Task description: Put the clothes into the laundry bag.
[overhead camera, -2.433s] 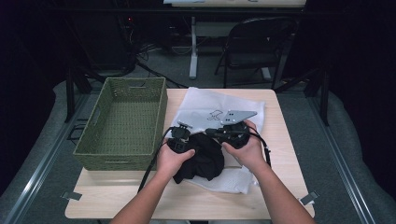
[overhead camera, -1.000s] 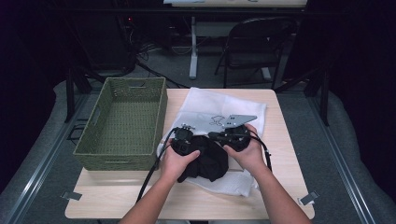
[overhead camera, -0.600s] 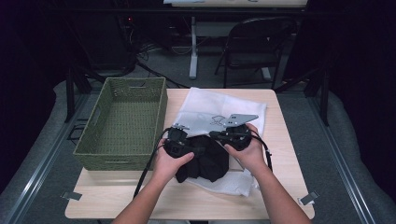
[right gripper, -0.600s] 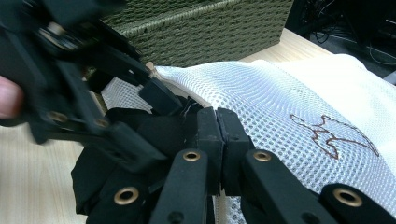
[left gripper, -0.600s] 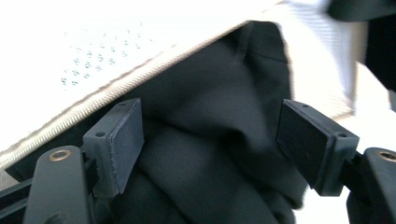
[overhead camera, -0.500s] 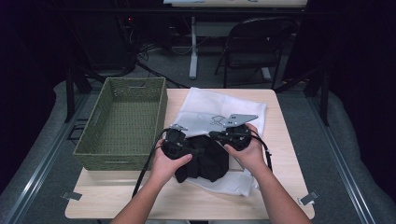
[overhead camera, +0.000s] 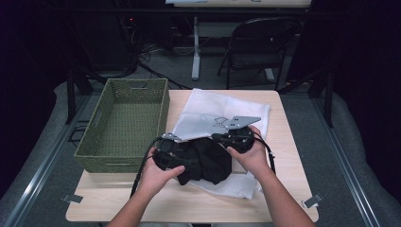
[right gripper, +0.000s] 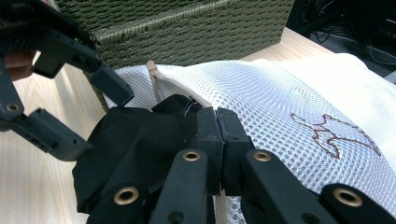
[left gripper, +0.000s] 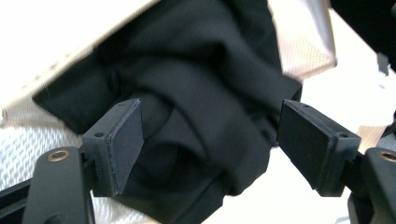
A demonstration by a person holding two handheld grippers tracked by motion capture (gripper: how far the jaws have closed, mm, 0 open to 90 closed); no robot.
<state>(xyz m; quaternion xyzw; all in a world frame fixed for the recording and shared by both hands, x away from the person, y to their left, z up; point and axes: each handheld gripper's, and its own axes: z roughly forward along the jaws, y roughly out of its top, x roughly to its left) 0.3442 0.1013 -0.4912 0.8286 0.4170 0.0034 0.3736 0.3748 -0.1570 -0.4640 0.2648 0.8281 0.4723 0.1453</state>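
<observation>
Hiding mesh bag point(overhead camera: 215, 113) opening, black garment point(overhead camera: 205, 158), right gripper point(right gripper: 215, 122) clamped

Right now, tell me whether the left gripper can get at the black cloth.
Probably yes. The left gripper has its jaws open, with the black cloth bunched right between them and nothing in front; the right gripper pinches the mesh bag's edge beside it.

Basket point(overhead camera: 124, 120) left of mesh bag point(overhead camera: 215, 111), garment point(overhead camera: 208, 158) on bag

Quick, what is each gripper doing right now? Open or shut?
Left gripper: open, jaws either side of the black cloth, not pressing.
Right gripper: shut, at the edge of the white mesh bag.
</observation>
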